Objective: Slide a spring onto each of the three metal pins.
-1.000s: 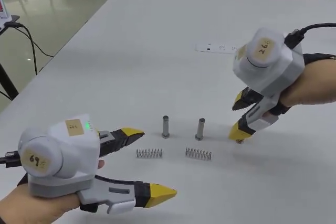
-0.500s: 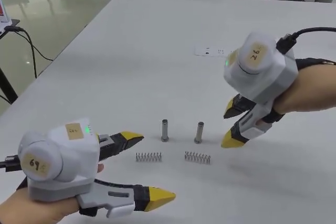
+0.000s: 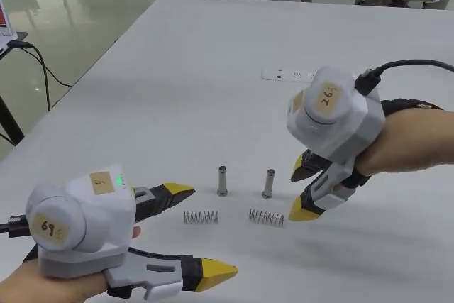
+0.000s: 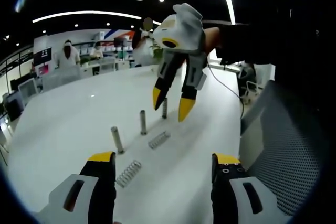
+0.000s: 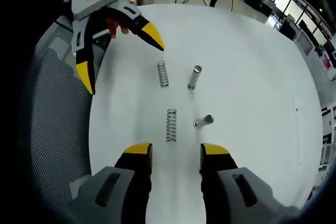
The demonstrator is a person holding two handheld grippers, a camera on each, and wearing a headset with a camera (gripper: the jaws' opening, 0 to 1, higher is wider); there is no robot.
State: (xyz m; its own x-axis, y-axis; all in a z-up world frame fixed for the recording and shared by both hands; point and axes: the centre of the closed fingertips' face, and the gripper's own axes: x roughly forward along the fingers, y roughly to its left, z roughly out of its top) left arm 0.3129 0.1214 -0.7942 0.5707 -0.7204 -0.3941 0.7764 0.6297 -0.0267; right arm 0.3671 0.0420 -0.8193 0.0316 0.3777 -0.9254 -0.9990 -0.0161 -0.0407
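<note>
On the white surface [image 3: 177, 90] stand two upright metal pins, both bare: left pin [image 3: 223, 180] and middle pin [image 3: 268, 183]. In the left gripper view a third pin [image 4: 165, 107] stands upright, seen between the tips of the right tongs [image 3: 298, 193]. Two springs lie flat just in front of the pins: left spring [image 3: 201, 216] and right spring [image 3: 267, 217], the latter just beside the right tongs' lower tip. The right tongs are parted and empty, tips angled down. The left tongs [image 3: 209, 230] gape wide, empty, near the left spring. A power strip [image 3: 289, 74] lies well behind.
</note>
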